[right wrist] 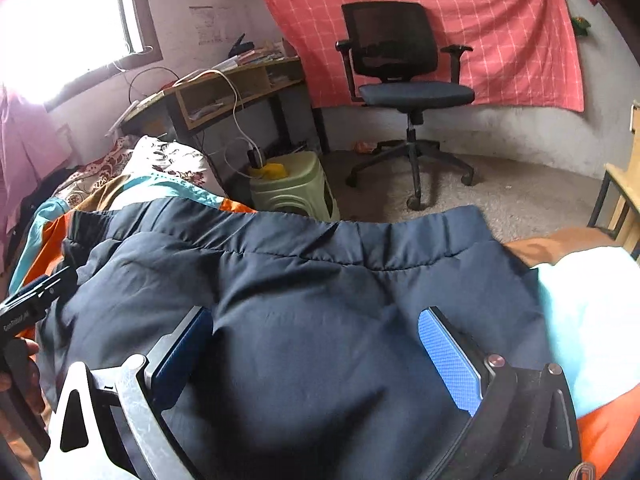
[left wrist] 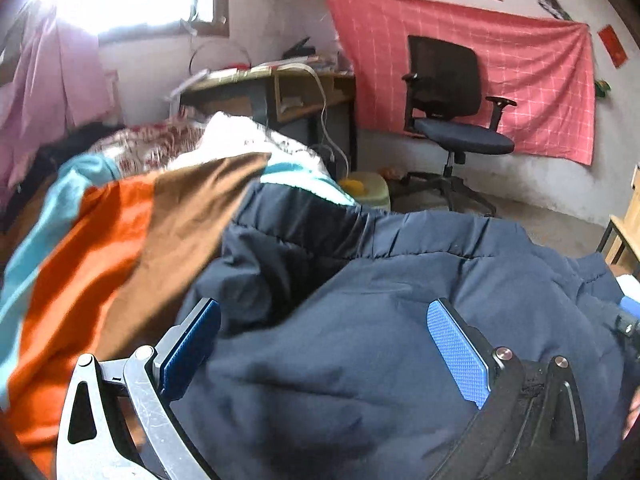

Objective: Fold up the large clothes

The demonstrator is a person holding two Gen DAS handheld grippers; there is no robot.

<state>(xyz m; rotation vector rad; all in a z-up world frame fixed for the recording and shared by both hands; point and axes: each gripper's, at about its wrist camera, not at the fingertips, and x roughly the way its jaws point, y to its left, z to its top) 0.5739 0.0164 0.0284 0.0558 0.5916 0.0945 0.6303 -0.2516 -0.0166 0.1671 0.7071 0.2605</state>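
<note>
A large navy padded garment [left wrist: 400, 300] lies spread on a bed over a striped orange, brown and teal blanket [left wrist: 100, 240]; its elastic hem faces the room. It also fills the right wrist view [right wrist: 312, 300]. My left gripper [left wrist: 324, 320] is open, its blue pads wide apart just above the left part of the garment, holding nothing. My right gripper [right wrist: 316, 328] is open over the garment's right part, empty. The left gripper's body [right wrist: 28, 312] shows at the left edge of the right wrist view.
Beyond the bed's edge stand a green plastic stool [right wrist: 292, 188], a black office chair [right wrist: 404, 88] and a wooden desk [right wrist: 224, 92] with a white cable. A red checked cloth [right wrist: 480, 20] hangs on the wall. A floral pillow [right wrist: 168, 160] lies at the bed's head.
</note>
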